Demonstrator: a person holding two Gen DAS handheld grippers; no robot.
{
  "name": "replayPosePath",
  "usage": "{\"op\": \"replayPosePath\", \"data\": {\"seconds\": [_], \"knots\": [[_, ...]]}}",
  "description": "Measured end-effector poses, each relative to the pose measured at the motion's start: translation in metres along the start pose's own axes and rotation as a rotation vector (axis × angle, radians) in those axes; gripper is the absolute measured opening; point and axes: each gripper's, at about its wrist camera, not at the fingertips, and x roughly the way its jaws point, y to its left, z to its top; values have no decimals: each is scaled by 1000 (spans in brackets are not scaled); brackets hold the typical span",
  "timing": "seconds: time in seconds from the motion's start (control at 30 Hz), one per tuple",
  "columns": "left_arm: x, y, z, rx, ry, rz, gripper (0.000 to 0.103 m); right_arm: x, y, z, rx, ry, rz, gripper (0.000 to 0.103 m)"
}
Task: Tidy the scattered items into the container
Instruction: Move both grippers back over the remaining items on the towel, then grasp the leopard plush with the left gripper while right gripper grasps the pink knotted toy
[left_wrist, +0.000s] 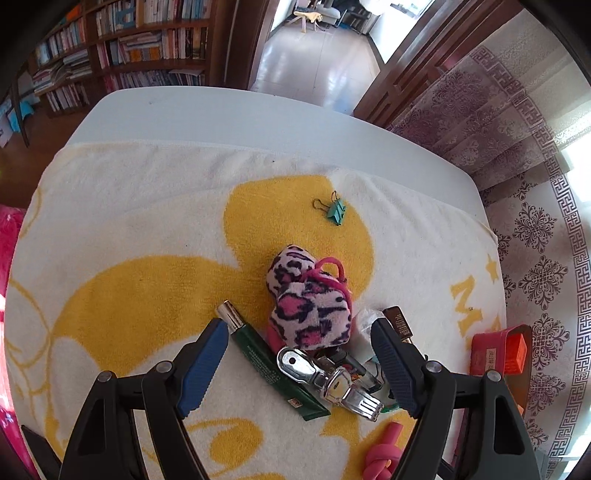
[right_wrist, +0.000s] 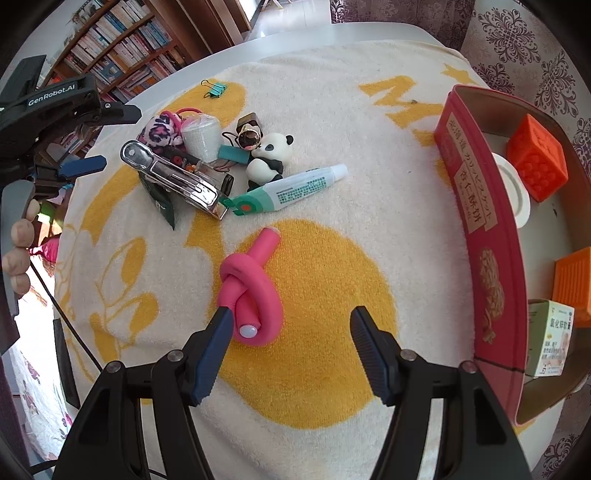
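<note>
Pink knotted tube (right_wrist: 251, 291) beside right hand-held gripper (right_wrist: 290, 321)

A white table (left_wrist: 221, 110) carries a yellow-and-cream towel (left_wrist: 129, 229), seemingly under the red box (right_wrist: 476, 206).

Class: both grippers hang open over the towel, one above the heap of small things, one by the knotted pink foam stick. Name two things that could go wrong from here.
1. The left gripper straddles a tangled heap: the shiny metal tool lies across the green tube, so closing may grab two things or knock the pile apart.
2. The pink knotted stick sits at the right gripper's left finger, off centre; closing could push it away.
</note>
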Motion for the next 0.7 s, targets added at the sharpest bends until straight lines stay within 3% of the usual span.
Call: {"op": "replayPosePath", "data": {"seconds": [0.43,0.57,0.7], "knots": [[67,7,32,-111,114,-69,81,-2,-13,5,54,-6,-30,70],[70,12,25,-121,118,-144,46,-1,-9,8,40,-8,-39,70],[59,24,18,-139,105,-147,46,-1,-4,12,22,-12,-44,70]]}}
